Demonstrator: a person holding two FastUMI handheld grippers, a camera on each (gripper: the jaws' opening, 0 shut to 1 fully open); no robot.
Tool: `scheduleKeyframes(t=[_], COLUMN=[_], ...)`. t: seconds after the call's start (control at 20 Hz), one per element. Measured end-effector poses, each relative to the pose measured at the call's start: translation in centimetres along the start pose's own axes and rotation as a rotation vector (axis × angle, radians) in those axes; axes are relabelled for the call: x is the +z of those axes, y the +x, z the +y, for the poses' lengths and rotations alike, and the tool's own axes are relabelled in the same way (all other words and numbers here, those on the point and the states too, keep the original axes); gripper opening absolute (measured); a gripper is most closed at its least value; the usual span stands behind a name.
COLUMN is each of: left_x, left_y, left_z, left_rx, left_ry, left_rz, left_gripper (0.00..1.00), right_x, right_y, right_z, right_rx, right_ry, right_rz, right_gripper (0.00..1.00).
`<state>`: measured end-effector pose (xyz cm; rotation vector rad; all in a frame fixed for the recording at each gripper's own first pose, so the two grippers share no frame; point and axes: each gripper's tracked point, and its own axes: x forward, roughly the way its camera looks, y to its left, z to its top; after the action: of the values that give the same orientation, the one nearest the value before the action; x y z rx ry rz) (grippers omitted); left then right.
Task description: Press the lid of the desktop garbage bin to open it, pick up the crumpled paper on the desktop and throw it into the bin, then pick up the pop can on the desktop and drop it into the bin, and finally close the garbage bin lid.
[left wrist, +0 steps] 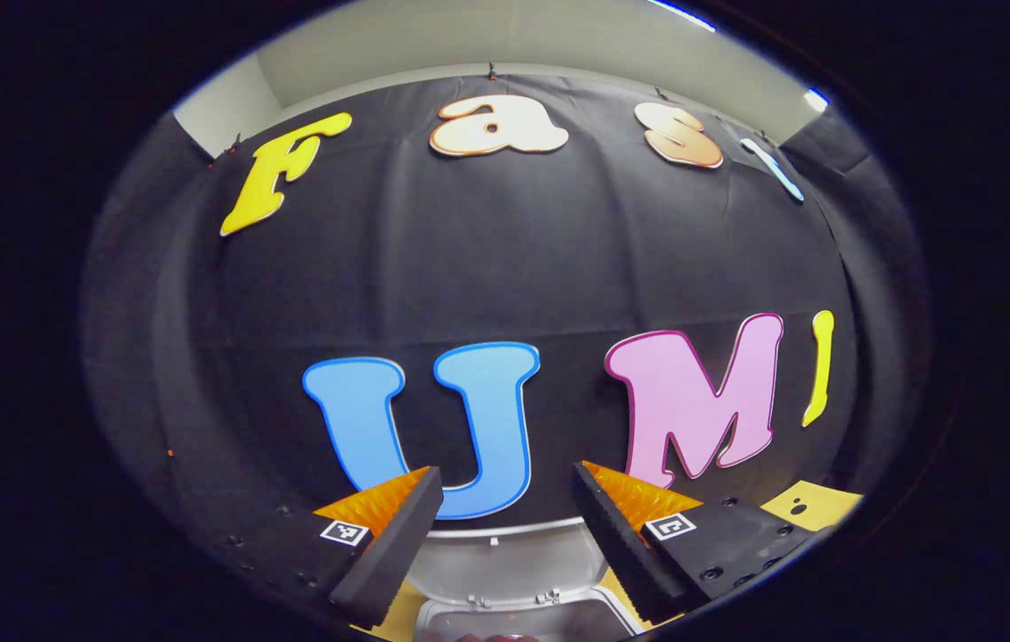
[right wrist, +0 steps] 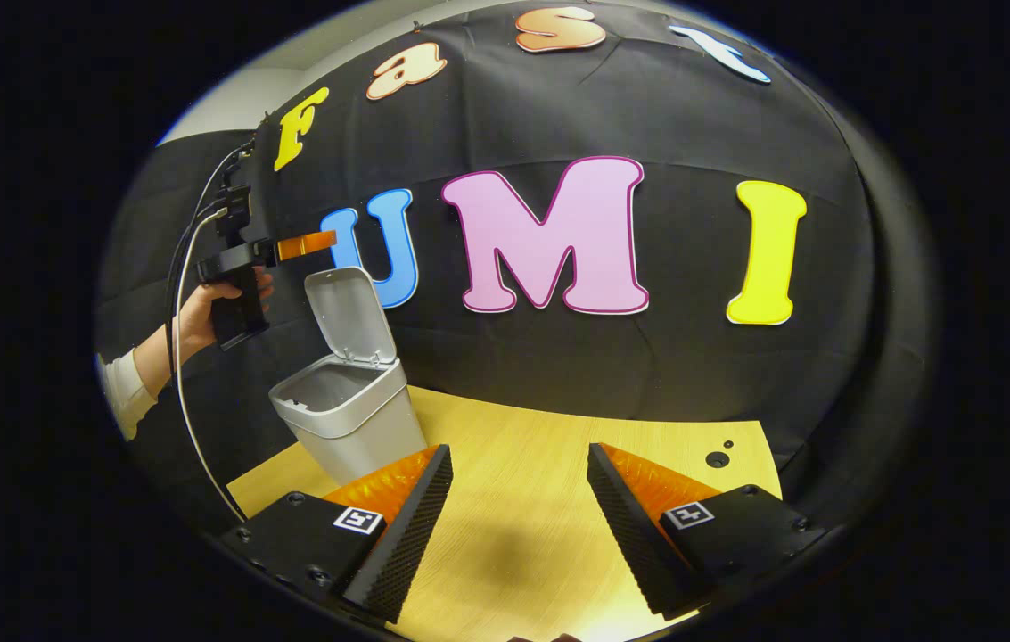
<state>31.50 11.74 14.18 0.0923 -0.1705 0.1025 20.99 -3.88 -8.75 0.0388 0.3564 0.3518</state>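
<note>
Grey plastic desktop bin (right wrist: pixel 348 415) on pale wooden worktop (right wrist: pixel 558 481), hinged lid (right wrist: pixel 348 314) raised; left gripper (right wrist: pixel 308 243) above it, right gripper (right wrist: pixel 518 499) apart, fingers of both spread, empty.

This is a staged recording booth, not a lived-in room: black cloth (right wrist: pixel 647 374) hangs as the back wall over a pale wood-grain counter (right wrist: pixel 540 464), plain white wall (left wrist: pixel 558 36) shows above the cloth, and a small grey plastic desktop bin (right wrist: pixel 353 419) stands with its lid raised.
</note>
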Motion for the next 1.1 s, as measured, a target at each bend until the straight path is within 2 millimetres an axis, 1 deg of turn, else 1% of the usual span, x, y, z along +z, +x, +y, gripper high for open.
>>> scheduleKeyframes(t=[0.1, 0.15, 0.25, 0.3, 0.4, 0.55, 0.6, 0.65, 0.75, 0.85, 0.95, 1.0, 1.1], left_x=[-2.3, -3.7, -5.7, -6.0, -6.4, -7.0, -7.7, -8.9, -11.9, -15.5, -17.9, -18.8, -20.7], left_y=[1.6, 2.0, 2.5, 2.3, 1.7, -0.6, -1.6, -2.6, -5.3, -7.8, -9.4, -10.1, -11.8], left_z=[-0.2, -0.4, 0.4, 0.7, 0.6, 0.4, 0.3, 0.3, -0.3, -0.5, -0.8, -1.0, -1.1], left_rx=[-0.002, 0.002, 0.033, 0.043, 0.033, 0.019, 0.017, 0.014, -0.008, -0.014, -0.024, -0.038, -0.043], left_ry=[0.038, 0.037, 0.012, -0.01, -0.046, -0.063, -0.067, -0.076, -0.122, -0.158, -0.179, -0.177, -0.156], left_rz=[0.068, 0.104, 0.151, 0.163, 0.182, 0.247, 0.289, 0.349, 0.495, 0.628, 0.699, 0.707, 0.753], left_gripper=[0.95, 0.95, 0.95, 0.95, 0.99, 0.99, 0.99, 0.99, 0.99, 0.96, 0.96, 0.99, 0.99], right_x=[-0.1, -0.1, 0.1, 0.2, -0.1, -0.3, -0.2, -0.2, -0.3, -0.5, -0.7, -0.7, -0.9], right_y=[0.0, 0.1, 0.0, 0.0, 0.1, 0.5, 0.7, 0.8, 1.2, 1.6, 1.9, 1.9, 2.0], right_z=[-0.4, -0.5, -0.8, -1.1, -1.4, -1.2, -1.0, -0.7, 0.0, 0.7, 1.5, 1.9, 2.4], right_rx=[-0.004, -0.004, -0.007, -0.01, -0.01, -0.001, 0.006, 0.013, 0.032, 0.051, 0.071, 0.08, 0.09], right_ry=[0.022, 0.029, 0.032, 0.031, 0.033, 0.037, 0.038, 0.036, 0.032, 0.027, 0.022, 0.02, 0.009], right_rz=[-0.001, -0.002, -0.005, -0.007, -0.002, 0.006, 0.005, 0.005, 0.01, 0.016, 0.021, 0.021, 0.018], right_gripper=[0.98, 0.98, 0.98, 0.98, 0.98, 0.98, 0.98, 0.98, 0.98, 0.98, 0.98, 0.98, 0.98])
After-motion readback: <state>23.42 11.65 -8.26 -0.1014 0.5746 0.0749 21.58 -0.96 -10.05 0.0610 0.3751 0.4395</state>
